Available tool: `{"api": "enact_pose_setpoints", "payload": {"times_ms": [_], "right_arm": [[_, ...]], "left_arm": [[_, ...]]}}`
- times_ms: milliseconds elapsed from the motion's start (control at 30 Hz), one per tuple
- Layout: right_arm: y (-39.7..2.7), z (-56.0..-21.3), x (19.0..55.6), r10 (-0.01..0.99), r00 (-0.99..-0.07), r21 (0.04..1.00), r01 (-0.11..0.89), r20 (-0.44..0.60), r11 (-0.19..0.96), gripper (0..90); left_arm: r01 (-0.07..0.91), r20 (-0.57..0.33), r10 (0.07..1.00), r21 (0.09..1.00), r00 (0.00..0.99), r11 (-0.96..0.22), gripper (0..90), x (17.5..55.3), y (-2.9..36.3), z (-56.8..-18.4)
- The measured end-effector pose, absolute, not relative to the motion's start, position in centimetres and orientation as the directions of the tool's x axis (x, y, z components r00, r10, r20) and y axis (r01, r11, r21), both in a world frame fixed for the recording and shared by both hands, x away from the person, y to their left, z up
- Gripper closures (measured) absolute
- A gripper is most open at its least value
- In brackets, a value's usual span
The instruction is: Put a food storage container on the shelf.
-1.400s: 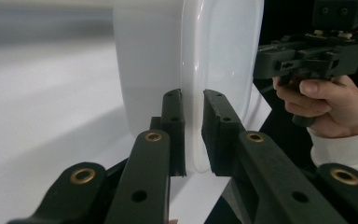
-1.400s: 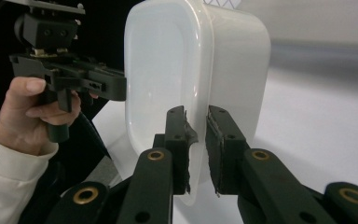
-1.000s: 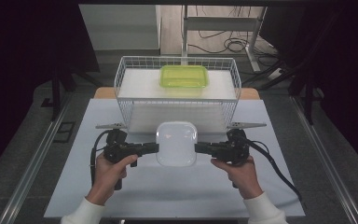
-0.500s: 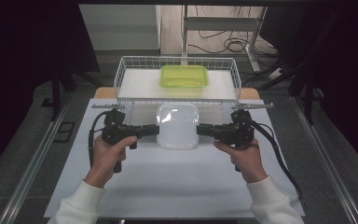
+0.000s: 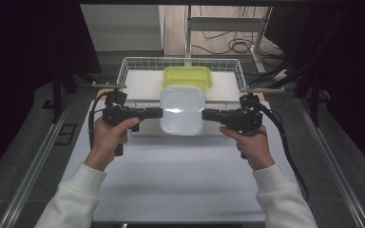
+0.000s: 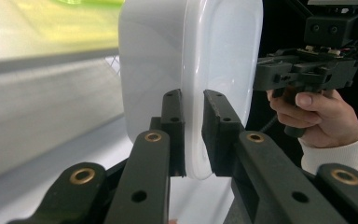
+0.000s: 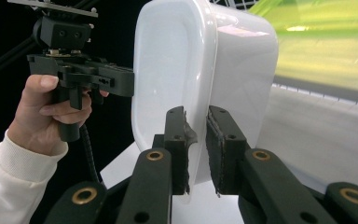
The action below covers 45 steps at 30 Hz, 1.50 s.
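Note:
A white plastic container (image 5: 182, 110) hangs in the air just in front of the wire basket (image 5: 133, 64), held level between both grippers. My left gripper (image 5: 158, 112) is shut on its left rim, and my right gripper (image 5: 205, 114) is shut on its right rim. In the left gripper view the rim of the white container (image 6: 191, 70) runs between the two black jaws of the left gripper (image 6: 193, 135). The right gripper view shows the container (image 7: 205, 70) the same way, its rim pinched in the right gripper (image 7: 196, 154). A green container (image 5: 187, 77) lies in the basket behind.
The wire basket stands at the far side of the white table mat (image 5: 180, 180). Metal rails (image 5: 38, 161) run along both sides of the table. Cables (image 5: 233, 45) lie on the floor beyond.
Both grippers have lifted the white container and carried it away from the person, from the mat's middle up to the basket's front edge.

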State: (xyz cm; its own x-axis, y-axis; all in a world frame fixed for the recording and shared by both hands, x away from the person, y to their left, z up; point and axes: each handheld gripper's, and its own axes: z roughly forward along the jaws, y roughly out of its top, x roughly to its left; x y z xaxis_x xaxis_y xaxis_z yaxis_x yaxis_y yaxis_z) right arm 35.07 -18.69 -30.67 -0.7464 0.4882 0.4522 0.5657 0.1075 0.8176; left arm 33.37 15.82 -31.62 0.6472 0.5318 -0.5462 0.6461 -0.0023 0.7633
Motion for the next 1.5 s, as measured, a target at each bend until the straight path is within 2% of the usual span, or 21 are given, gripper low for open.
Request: {"api": "enact_pose_setpoints", "payload": {"times_ms": [567,1500], "right_arm": [[-19.6,-27.4,38.0,0.496,-0.744,0.829,0.553,0.447,0.081,78.7],[-19.1,-25.6,42.9,0.5,-0.721,0.813,0.58,0.479,0.057,78.5]], "left_arm": [[0.612,-0.508,0.532,0.79,0.678,-0.026,79.4,37.1,15.1,-27.9],[0.648,-0.558,0.528,0.761,0.64,0.019,79.3,41.7,15.6,-26.9]]}}
